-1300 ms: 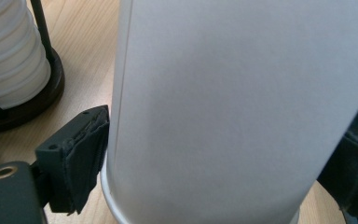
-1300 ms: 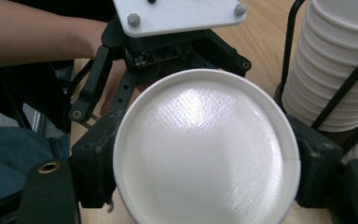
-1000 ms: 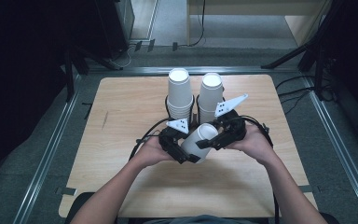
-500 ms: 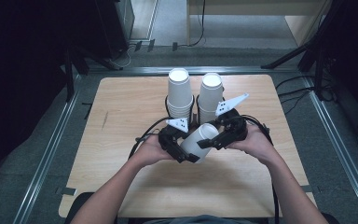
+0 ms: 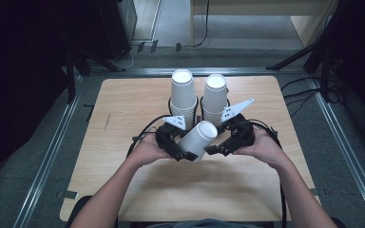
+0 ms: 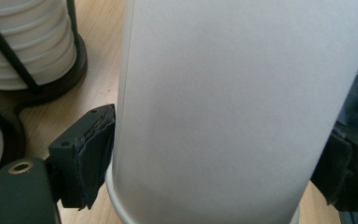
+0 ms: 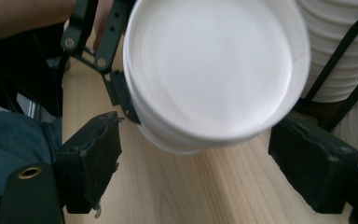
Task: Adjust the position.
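Surface: pale wooden table (image 5: 123, 104) on a grey floor with metal rails; dark surroundings.
Stacks: two stacks of white paper cups, left stack (image 5: 182, 97) and right stack (image 5: 215, 97), side by side in black wire holders at the far middle of the table.
Cup: single white paper cup (image 5: 198, 139), tilted, closed bottom up and to the right, held above the table just in front of the stacks.
Left gripper (image 5: 183, 154): clamped on the cup near its rim; both pads press the cup wall in the left gripper view (image 6: 223, 107).
Right gripper (image 5: 212, 148): jaws apart, just been opening; the pads stand either side of the cup's bottom end (image 7: 214, 70), apparently clear of it, though blur makes a light touch hard to exclude.
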Demonstrator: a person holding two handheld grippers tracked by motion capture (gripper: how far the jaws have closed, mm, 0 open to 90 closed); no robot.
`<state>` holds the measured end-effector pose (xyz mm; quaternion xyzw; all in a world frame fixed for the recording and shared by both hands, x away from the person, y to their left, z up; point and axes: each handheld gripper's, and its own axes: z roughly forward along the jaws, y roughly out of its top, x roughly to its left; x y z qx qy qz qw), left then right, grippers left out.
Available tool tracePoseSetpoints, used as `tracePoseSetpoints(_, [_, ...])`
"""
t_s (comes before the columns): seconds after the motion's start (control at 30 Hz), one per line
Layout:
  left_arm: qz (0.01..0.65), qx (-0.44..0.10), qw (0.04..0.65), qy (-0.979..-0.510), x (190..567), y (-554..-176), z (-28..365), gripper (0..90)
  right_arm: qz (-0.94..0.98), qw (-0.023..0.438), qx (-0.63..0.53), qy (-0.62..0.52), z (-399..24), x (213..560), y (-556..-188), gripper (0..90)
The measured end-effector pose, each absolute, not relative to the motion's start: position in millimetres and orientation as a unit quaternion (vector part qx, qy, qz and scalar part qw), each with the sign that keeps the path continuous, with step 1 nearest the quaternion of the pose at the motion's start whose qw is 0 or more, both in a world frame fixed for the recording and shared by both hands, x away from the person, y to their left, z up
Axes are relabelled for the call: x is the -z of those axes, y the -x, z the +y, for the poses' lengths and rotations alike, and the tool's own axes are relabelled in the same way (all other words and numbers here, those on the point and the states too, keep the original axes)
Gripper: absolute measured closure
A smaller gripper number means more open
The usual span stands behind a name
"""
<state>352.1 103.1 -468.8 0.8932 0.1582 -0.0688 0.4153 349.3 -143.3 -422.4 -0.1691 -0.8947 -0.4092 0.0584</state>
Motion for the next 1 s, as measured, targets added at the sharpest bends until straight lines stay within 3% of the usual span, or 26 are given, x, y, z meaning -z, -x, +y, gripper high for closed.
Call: tracePoseSetpoints(1.0, [0.167,0.038,0.342,-0.924,458,-353,124,11.7,-0.924,0.015,0.348,0.155,-147,465,-333,17.8])
